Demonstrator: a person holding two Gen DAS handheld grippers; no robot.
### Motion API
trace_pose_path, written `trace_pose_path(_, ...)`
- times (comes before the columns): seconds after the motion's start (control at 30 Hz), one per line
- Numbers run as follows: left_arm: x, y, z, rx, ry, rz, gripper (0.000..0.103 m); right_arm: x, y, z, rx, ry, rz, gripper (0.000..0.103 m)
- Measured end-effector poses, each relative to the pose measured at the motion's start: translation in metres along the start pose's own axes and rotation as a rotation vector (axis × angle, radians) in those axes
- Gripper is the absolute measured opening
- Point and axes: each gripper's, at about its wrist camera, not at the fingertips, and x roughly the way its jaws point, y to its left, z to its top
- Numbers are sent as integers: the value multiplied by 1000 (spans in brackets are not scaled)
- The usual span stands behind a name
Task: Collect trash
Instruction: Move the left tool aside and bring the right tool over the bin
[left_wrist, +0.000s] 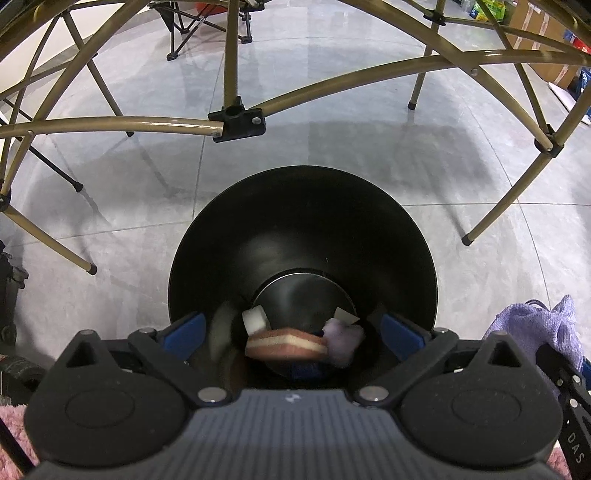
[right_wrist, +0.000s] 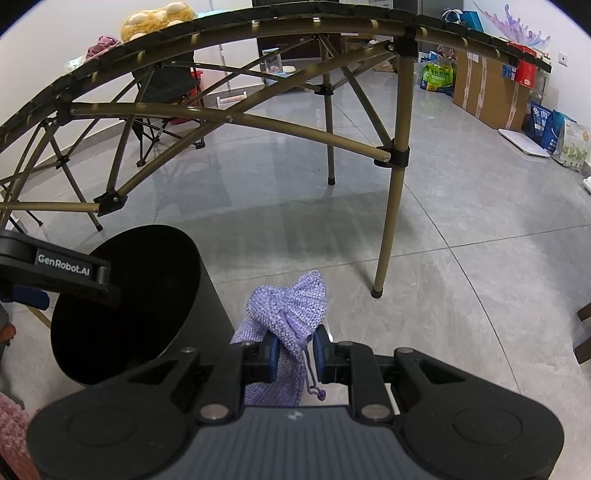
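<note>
A black round bin (left_wrist: 388, 229) stands on the grey floor, seen from above in the left wrist view. At its bottom lie a pink-and-white sponge (left_wrist: 286, 345), a white block (left_wrist: 255, 320), a pale purple wad (left_wrist: 343, 334) and a white scrap (left_wrist: 347, 315). My left gripper (left_wrist: 295, 328) hangs open over the bin's mouth, nothing between its blue pads (left_wrist: 188, 328). To the right of the bin (right_wrist: 122, 295), my right gripper (right_wrist: 295, 350) is shut on a purple woven drawstring pouch (right_wrist: 288, 306), which also shows at the right edge of the left wrist view (left_wrist: 535, 321).
A folding table with gold legs (right_wrist: 397, 206) and cross braces (left_wrist: 110, 123) spans above and behind the bin. A folding chair (right_wrist: 162, 96), cardboard boxes (right_wrist: 487, 88) and bags (right_wrist: 554, 129) stand along the far walls. A pink rug (left_wrist: 14, 435) lies at lower left.
</note>
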Motion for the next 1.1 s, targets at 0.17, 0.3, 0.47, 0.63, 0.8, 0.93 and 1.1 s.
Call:
trace_pose_path(0.17, -3, 5, -2, -3, -4, 0, 103, -3, 4, 1, -8, -7, 3, 18)
trace_pose_path(0.3, -7, 13, -4, -8, -15, 1, 103, -6, 10, 3, -18, -18, 8, 18)
trace_pose_path(0.47, -14, 26, -6, -23, -32, 3, 103, -12, 21, 8, -33, -42, 13, 18)
trace_pose_path(0.63, -21, 40, -8, -42, -48, 3, 103, -18, 35, 16, -48, -71, 25, 18)
trace_pose_path(0.8, -28, 56, -11, -61, -64, 3, 103, -24, 57, 25, -84, -101, 50, 18)
trace_pose_path(0.93, -34, 71, -13, -83, -78, 5, 103, -23, 78, 29, -119, -104, 71, 18)
trace_pose_path(1.1, -37, 91, -15, -115, -92, 15, 103, -20, 105, 34, -159, -102, 98, 18)
